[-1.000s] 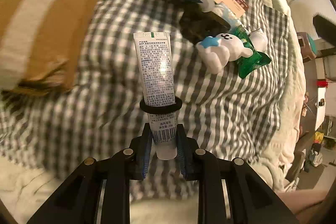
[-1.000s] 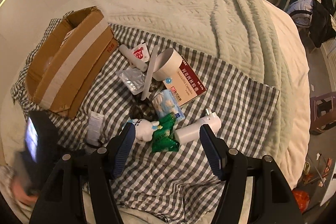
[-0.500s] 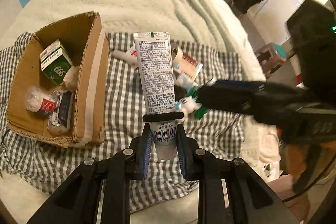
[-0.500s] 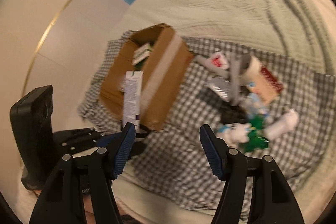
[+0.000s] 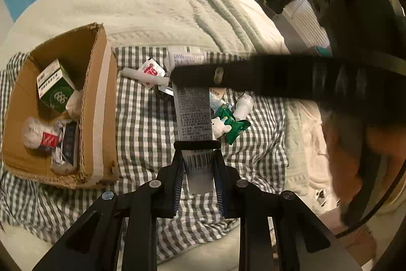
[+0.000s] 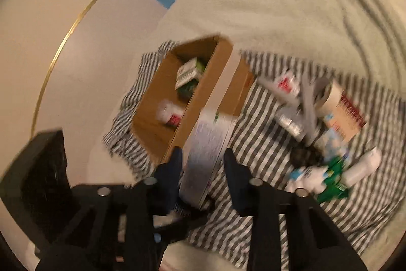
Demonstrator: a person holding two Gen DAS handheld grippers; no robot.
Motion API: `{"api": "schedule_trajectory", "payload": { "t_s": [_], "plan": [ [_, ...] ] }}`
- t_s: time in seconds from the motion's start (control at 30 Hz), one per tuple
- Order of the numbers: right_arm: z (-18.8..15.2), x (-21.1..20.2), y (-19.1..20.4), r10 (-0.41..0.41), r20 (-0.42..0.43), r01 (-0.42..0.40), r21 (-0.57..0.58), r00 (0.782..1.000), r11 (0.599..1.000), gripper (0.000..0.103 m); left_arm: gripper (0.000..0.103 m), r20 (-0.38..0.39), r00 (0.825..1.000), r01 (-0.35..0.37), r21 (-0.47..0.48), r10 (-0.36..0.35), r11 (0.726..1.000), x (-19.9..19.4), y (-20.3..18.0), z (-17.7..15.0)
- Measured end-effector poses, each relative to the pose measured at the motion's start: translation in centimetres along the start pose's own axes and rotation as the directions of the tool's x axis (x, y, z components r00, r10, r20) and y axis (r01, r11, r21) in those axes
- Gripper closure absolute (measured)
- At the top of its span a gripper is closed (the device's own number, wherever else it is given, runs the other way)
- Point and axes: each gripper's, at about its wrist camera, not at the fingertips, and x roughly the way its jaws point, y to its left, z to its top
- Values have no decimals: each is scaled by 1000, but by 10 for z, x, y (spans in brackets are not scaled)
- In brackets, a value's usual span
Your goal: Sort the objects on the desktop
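Since a second ago the right tool [image 6: 203, 169] has swung across from the clutter pile to the tube [image 5: 195, 116], its fingers now either side of the upper end, parted with gaps showing. In the left wrist view its dark finger crosses the tube's top. Left tool [image 5: 198, 169] is clamped on the tube's cap end, holding it upright above the checked cloth [image 5: 144, 123], just right of the cardboard box [image 5: 97, 98]. A white bear figure [image 5: 220, 125] and green packet [image 5: 234, 126] lie behind.

Motion blur smears the right wrist view; the right tool [image 5: 253, 78] hides the tube's [image 5: 194, 116] upper part.
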Motion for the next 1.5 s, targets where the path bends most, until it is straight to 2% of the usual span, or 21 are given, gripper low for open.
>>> {"api": "schedule_trajectory", "payload": {
  "t_s": [0.07, 0.1, 0.17, 0.23, 0.3, 0.33, 0.37, 0.47, 0.67, 0.77, 0.9, 0.93, 1.0, 1.03, 1.07, 1.17, 1.3, 1.4, 1.5],
  "plan": [
    [5, -4, 1, 6, 7, -6, 0, 1000, 1000, 87, 80, 3, 1000, -4, 5, 4, 1000, 4, 5, 0],
    [6, -5, 3, -3, 14, 4, -11, 1000, 1000, 95, 79, -4, 1000, 6, -4, -6, 1000, 7, 10, 0],
    [7, -4, 5, -45, 21, 46, -43, 999, 998, 95, 78, -28, 999, 30, -25, -30, 999, 13, 18, 2],
    [8, -1, 4, -57, 14, 57, -59, 998, 997, 95, 74, -39, 999, 15, -49, -17, 999, 19, 26, 3],
    [7, 5, 0, -94, 5, 94, -55, 996, 994, 95, 66, -60, 998, -6, -54, 3, 999, 26, 32, 3],
    [7, 8, -3, -104, -8, 103, -59, 995, 993, 95, 58, -70, 997, -18, -51, 15, 999, 30, 33, 3],
    [6, 11, -5, -130, -17, 129, -73, 991, 989, 95, 56, -74, 997, -34, -44, 31, 998, 34, 35, 3],
    [3, 22, -7, -212, -31, 206, -136, 977, 969, 95, 56, -80, 994, -78, -33, 75, 996, 45, 38, 2],
    [1, 31, -16, -302, -38, 290, -190, 953, 938, 95, 56, -60, 983, -175, -9, 174, 985, 91, 50, -7],
    [2, 33, -23, -331, -39, 317, -202, 943, 927, 95, 56, -81, 985, -148, 38, 151, 988, 119, 53, -12],
    [5, 35, -32, -341, -46, 328, -180, 939, 927, 95, 56, -113, 981, -147, 85, 156, 986, 148, 58, -16],
    [6, 37, -34, -345, -51, 331, -179, 937, 926, 95, 59, -116, 981, -145, 89, 155, 985, 153, 58, -16],
    [7, 40, -35, -353, -52, 339, -177, 934, 924, 95, 83, -134, 973, -175, 110, 189, 978, 164, 59, -17],
    [8, 41, -36, -354, -58, 340, -173, 934, 925, 95, 103, -146, 962, -212, 134, 231, 968, 169, 57, -18],
    [8, 42, -37, -356, -56, 343, -171, 933, 924, 95, 103, -154, 958, -221, 152, 244, 963, 172, 56, -20],
    [9, 42, -33, -362, -56, 347, -184, 931, 920, 95, 103, -121, 963, -215, 183, 239, 959, 165, 52, -22],
    [9, 35, -25, -370, -37, 357, -197, 928, 913, 95, 103, -74, 977, -191, 130, 201, 973, 139, 58, -16],
    [10, 26, -17, -373, -14, 363, -198, 928, 910, 95, 103, -58, 987, -146, 95, 152, 985, 122, 57, -13],
    [9, 18, -6, -367, 9, 361, -206, 930, 910, 95, 103, -40, 990, -131, 91, 135, 987, 116, 50, -14]
  ]
}}
